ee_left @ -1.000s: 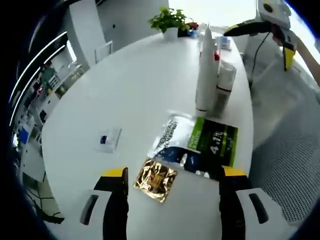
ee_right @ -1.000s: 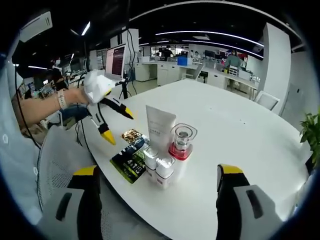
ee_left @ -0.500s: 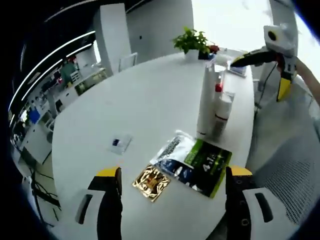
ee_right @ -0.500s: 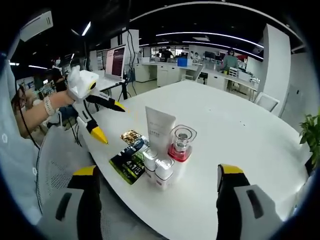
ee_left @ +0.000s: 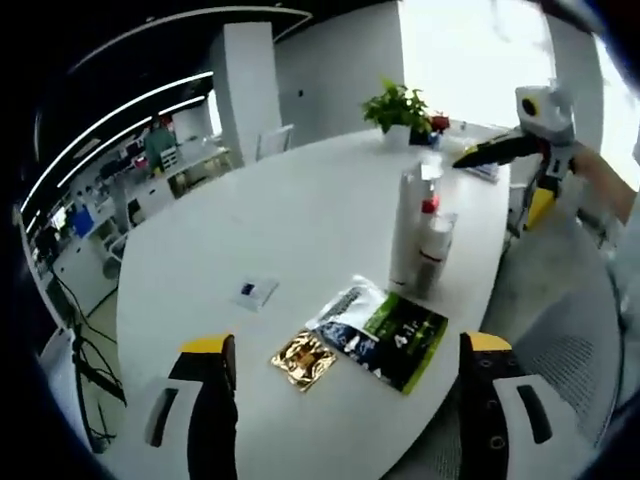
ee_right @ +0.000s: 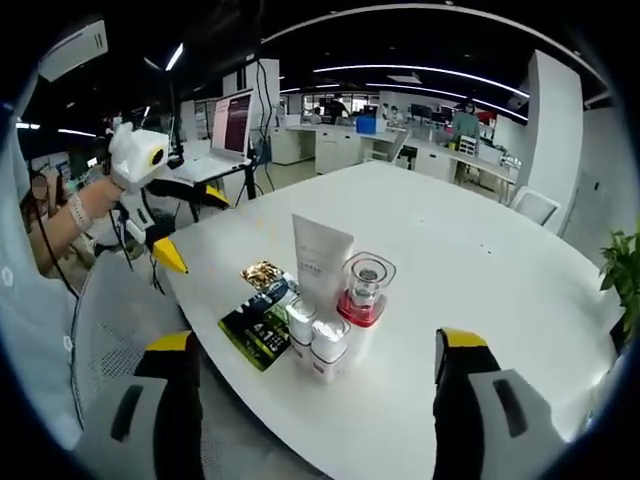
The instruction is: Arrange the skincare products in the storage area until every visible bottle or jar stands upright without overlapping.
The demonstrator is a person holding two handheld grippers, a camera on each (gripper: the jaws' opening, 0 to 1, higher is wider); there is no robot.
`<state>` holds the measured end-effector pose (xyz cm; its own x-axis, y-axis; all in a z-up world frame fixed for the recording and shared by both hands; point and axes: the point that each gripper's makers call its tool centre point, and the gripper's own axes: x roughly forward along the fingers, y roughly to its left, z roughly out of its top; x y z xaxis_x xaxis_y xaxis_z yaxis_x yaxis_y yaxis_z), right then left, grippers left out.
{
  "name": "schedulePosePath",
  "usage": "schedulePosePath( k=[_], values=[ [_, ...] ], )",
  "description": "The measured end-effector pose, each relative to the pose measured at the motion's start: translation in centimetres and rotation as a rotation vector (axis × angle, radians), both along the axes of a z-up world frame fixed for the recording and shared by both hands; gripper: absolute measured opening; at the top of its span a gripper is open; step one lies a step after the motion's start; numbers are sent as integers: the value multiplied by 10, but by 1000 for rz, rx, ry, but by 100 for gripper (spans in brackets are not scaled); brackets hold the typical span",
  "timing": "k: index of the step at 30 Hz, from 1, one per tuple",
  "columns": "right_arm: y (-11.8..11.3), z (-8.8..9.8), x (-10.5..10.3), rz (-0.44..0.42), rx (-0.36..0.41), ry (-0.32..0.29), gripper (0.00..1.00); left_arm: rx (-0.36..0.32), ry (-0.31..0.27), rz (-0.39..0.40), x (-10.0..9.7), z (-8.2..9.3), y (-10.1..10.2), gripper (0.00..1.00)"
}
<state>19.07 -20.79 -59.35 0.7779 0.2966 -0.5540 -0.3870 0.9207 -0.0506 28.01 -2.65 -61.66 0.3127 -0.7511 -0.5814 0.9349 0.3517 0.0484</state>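
A cluster of skincare products stands upright near the table edge: a tall white tube, a clear-capped jar with a red band and two small white bottles, touching one another. The left gripper view has the same tube and small bottle. Beside them flat sachets lie overlapping: gold, white and dark, green and black. My left gripper is open, held back off the table edge, also seen as left gripper. My right gripper is open in front of the cluster.
A small clear sachet lies alone further in on the white table. A potted plant stands at the far end. A mesh chair sits by the table edge, with a monitor behind it.
My left gripper has drawn back and up from the sachets, away from the table edge; the sachets look smaller and farther. The right gripper and the products have not moved.
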Motion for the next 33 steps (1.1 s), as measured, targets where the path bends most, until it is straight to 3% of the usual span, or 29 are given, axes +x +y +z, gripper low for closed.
schedulePosePath(
  k=[7, 17, 23, 28, 33],
  values=[
    [1, -4, 0, 4, 5, 9, 99, 1, -21, 11, -9, 8, 8, 97],
    [4, -4, 2, 34, -26, 8, 99, 10, -10, 12, -13, 9, 15, 97],
    [6, -2, 4, 37, -32, 1, 99, -16, -26, 29, -10, 18, 17, 97],
    [3, -5, 2, 37, -45, 23, 99, -15, -30, 23, -11, 20, 18, 97],
    [2, -7, 0, 23, -42, 46, 92, -11, -32, 20, -8, 21, 17, 97]
  ],
)
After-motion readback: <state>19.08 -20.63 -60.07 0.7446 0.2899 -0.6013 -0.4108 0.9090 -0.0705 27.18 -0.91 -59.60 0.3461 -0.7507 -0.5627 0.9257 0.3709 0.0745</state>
